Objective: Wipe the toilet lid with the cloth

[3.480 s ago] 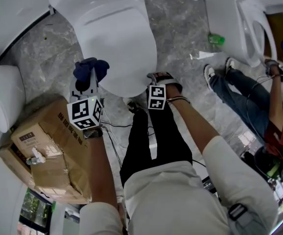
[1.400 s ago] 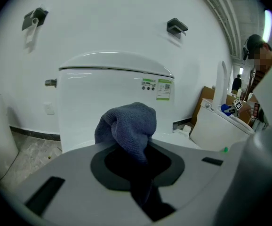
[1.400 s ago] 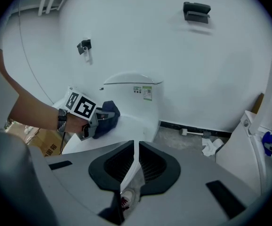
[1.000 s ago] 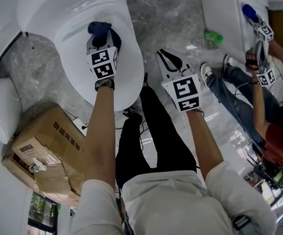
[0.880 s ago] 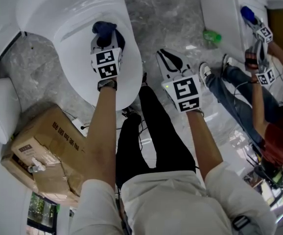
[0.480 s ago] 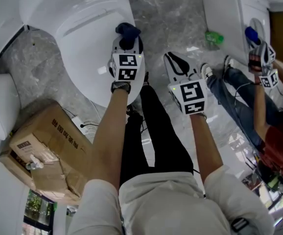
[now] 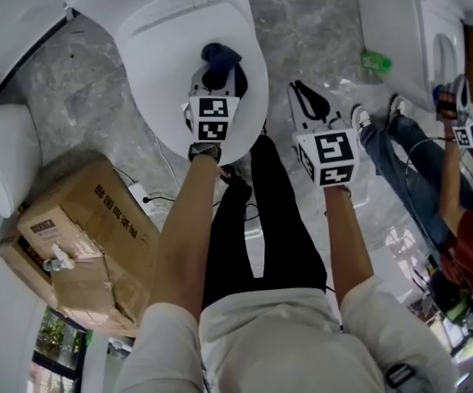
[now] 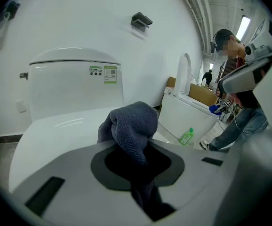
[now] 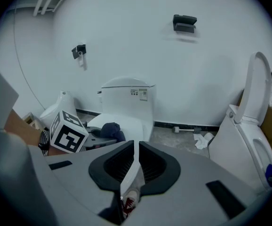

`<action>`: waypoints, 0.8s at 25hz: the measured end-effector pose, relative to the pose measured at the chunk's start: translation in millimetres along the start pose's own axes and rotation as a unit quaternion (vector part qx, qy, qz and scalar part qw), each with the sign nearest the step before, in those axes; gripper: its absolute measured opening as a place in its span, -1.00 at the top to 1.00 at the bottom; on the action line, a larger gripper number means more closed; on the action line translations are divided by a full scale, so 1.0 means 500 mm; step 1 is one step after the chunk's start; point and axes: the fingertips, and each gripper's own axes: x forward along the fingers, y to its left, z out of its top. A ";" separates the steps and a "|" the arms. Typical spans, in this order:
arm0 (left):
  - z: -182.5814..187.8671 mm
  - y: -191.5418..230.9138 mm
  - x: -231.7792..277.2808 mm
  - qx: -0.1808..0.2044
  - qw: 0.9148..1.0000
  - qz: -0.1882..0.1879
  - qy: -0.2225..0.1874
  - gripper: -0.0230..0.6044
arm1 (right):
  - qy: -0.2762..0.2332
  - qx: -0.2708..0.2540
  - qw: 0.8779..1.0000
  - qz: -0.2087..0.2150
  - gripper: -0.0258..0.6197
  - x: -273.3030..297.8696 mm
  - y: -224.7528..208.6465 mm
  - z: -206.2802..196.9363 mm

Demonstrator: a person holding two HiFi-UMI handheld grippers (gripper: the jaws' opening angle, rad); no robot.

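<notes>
The white toilet lid point(image 7: 171, 64) lies shut at the top of the head view. A dark blue cloth point(image 7: 220, 56) rests on its right part, near the edge, and my left gripper point(image 7: 217, 70) is shut on it. In the left gripper view the cloth point(image 8: 132, 126) bulges up from between the jaws, above the lid point(image 8: 56, 131) and in front of the tank point(image 8: 70, 84). My right gripper point(image 7: 306, 103) hovers over the floor to the right of the bowl, shut and holding nothing. The right gripper view shows its jaws closed to a thin slit, with the cloth point(image 9: 110, 130) beyond on the left.
A cardboard box point(image 7: 81, 244) sits on the floor at the left, beside another white fixture point(image 7: 3, 162). A second toilet point(image 7: 408, 23) with a raised lid stands at the right, with a green bottle point(image 7: 376, 62) by it. A seated person point(image 7: 457, 228) works there. Cables lie by my legs.
My left gripper has slid the cloth rightward across the lid, from its middle toward the right edge. The right gripper has shifted only slightly.
</notes>
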 end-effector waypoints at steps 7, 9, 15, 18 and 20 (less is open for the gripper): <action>-0.049 0.097 -0.082 -0.017 0.999 0.039 -0.007 0.77 | -0.006 -0.006 1.000 0.011 0.76 -0.002 0.079 -0.008; -0.062 0.120 -0.103 -0.023 0.998 0.049 -0.010 0.77 | -0.008 -0.010 1.000 0.012 0.76 -0.007 0.092 -0.011; -0.101 0.196 -0.167 -0.045 0.995 0.081 -0.024 0.77 | -0.020 -0.026 0.999 0.019 0.76 -0.017 0.129 -0.010; -0.124 0.231 -0.199 -0.048 0.993 0.099 -0.033 0.77 | -0.025 -0.035 0.999 0.024 0.76 -0.022 0.148 -0.013; -0.141 0.243 -0.220 -0.052 0.992 0.109 -0.035 0.77 | -0.026 -0.037 0.999 0.025 0.76 -0.031 0.157 -0.019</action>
